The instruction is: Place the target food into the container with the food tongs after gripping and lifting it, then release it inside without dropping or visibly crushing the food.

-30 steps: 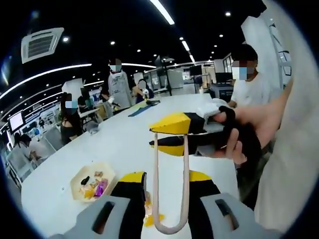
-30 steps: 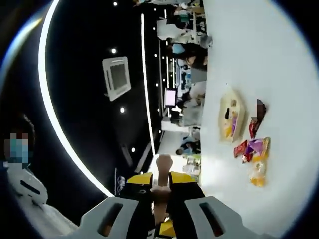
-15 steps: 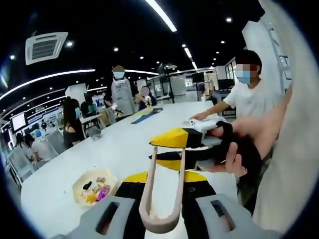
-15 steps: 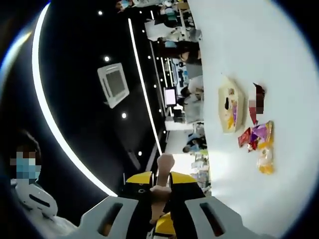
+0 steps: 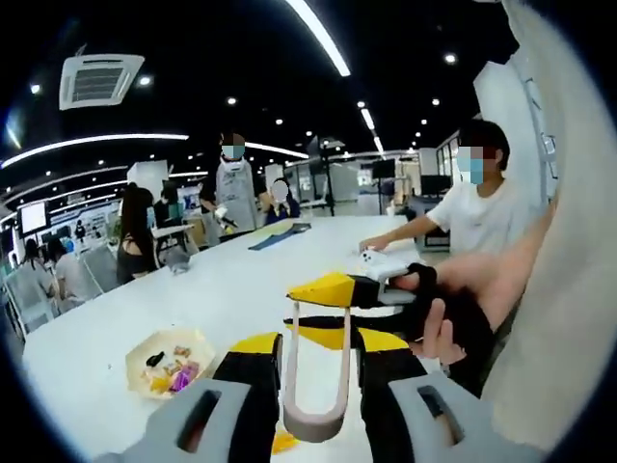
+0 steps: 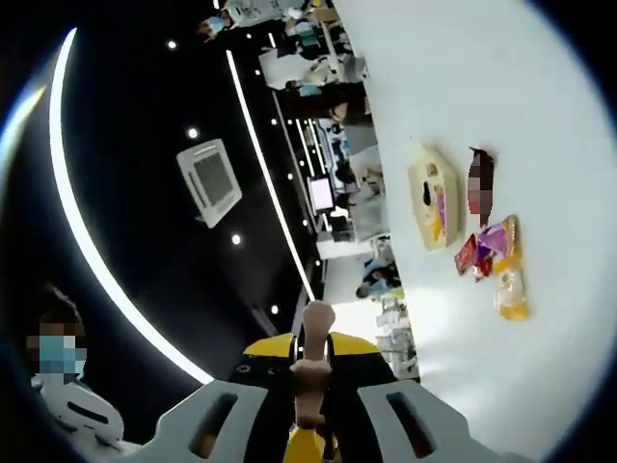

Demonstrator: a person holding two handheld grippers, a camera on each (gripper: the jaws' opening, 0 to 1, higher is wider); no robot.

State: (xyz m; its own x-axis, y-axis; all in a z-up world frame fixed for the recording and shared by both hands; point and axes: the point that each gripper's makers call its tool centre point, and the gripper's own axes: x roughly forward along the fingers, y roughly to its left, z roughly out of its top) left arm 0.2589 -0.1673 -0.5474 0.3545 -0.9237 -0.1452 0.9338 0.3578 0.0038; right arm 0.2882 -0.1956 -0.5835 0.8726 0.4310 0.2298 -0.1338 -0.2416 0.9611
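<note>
Prep step: both grippers, left [image 5: 313,386] and right [image 6: 310,371], clamp the wooden tongs [image 5: 316,371] w/ no food; snack packets [image 6: 496,265] lie beside tray [image 6: 426,207] mid-table [image 5: 241,289]; next, lower tongs onto a packet.

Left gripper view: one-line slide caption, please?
Left gripper holds the tongs while the right gripper grips their tips, container of snacks beyond.

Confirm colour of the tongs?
Pale beige, wood-toned tongs, a U-shaped loop between the left gripper's fingers; clearest in the left gripper view.
</note>
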